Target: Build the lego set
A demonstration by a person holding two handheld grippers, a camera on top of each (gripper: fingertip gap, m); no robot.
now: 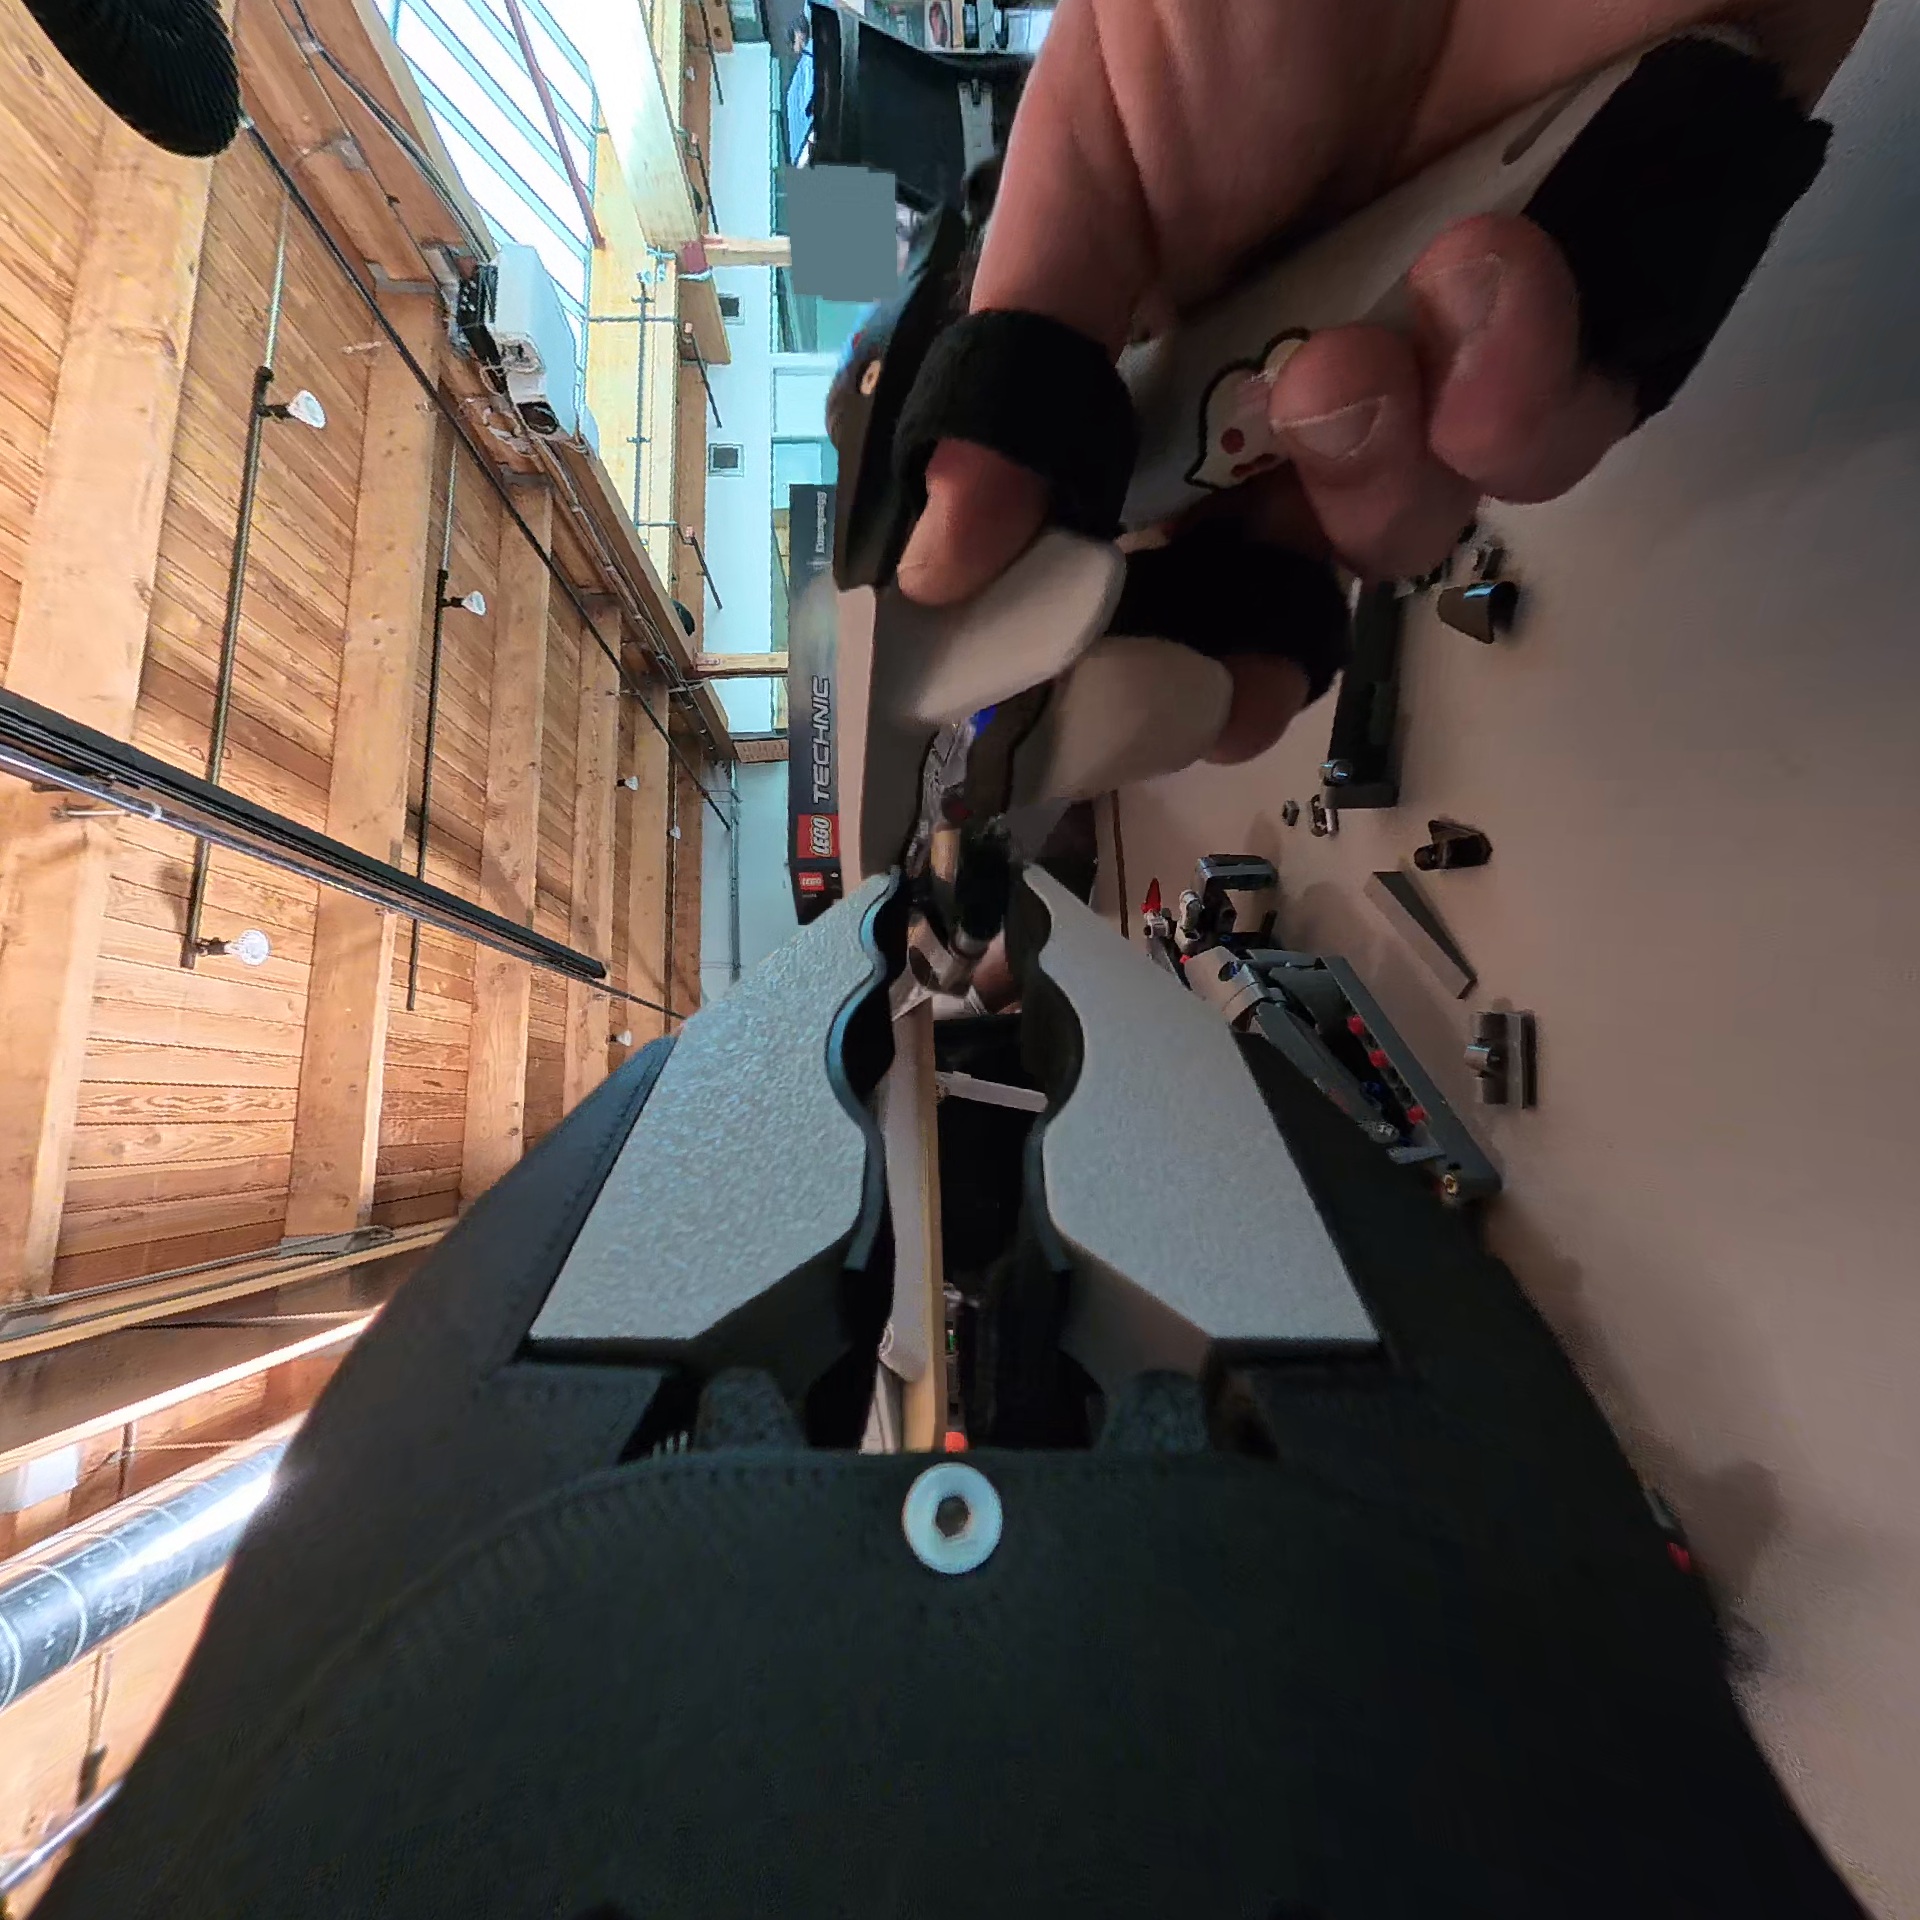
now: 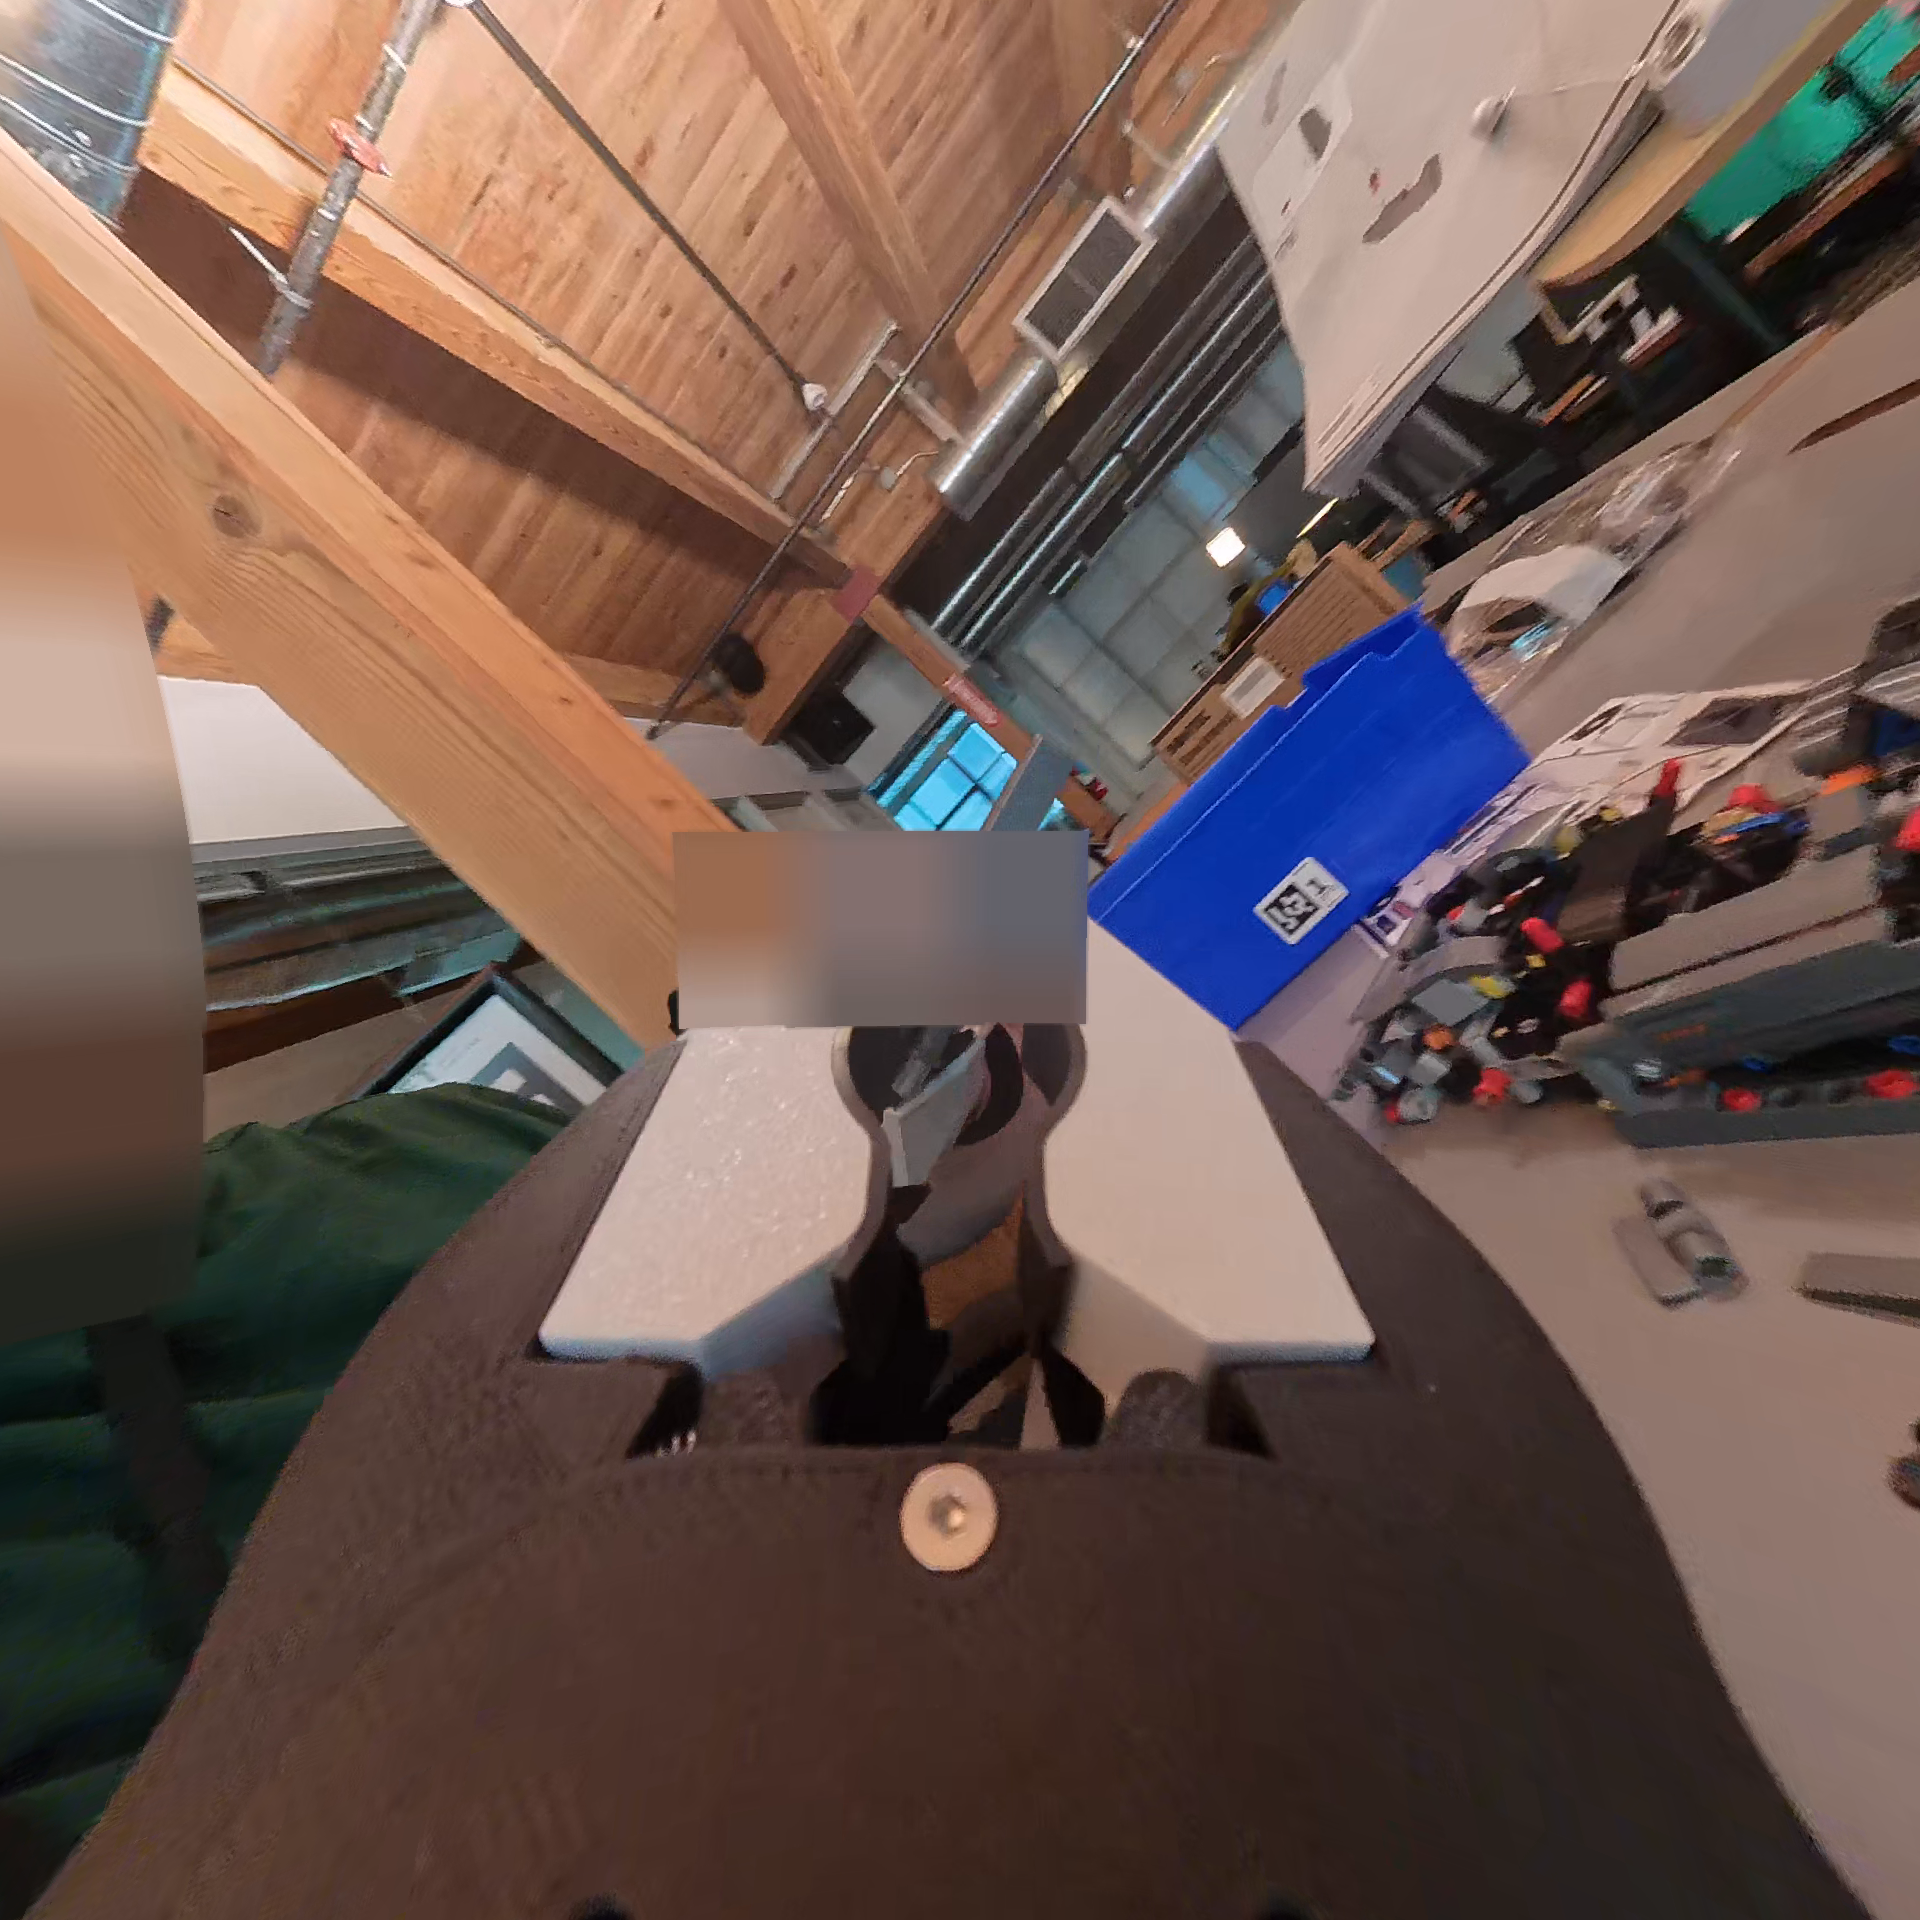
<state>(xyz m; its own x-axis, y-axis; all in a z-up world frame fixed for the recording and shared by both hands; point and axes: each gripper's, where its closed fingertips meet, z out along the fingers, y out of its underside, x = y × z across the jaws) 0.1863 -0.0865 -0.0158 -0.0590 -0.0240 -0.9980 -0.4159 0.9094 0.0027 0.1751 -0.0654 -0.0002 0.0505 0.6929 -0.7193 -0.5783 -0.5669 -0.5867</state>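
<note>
On the white table (image 1: 1714,1039) a half-built frame (image 1: 1361,1060) and loose parts (image 1: 1496,1055) remained, while both grippers (image 1: 961,935) (image 2: 961,1101), almost together, met on a small piece (image 1: 977,904).

Your right gripper (image 2: 961,1070) points up toward wooden beams; its grey fingers (image 2: 727,1174) stand slightly apart, and what lies between them is too blurred to name. To your right, the grey table (image 2: 1558,1403) carries a blue bin (image 2: 1320,831), a heap of loose lego pieces (image 2: 1538,935) and a grey assembly (image 2: 1766,1049); a green garment (image 2: 312,1195) lies lower left.
</note>
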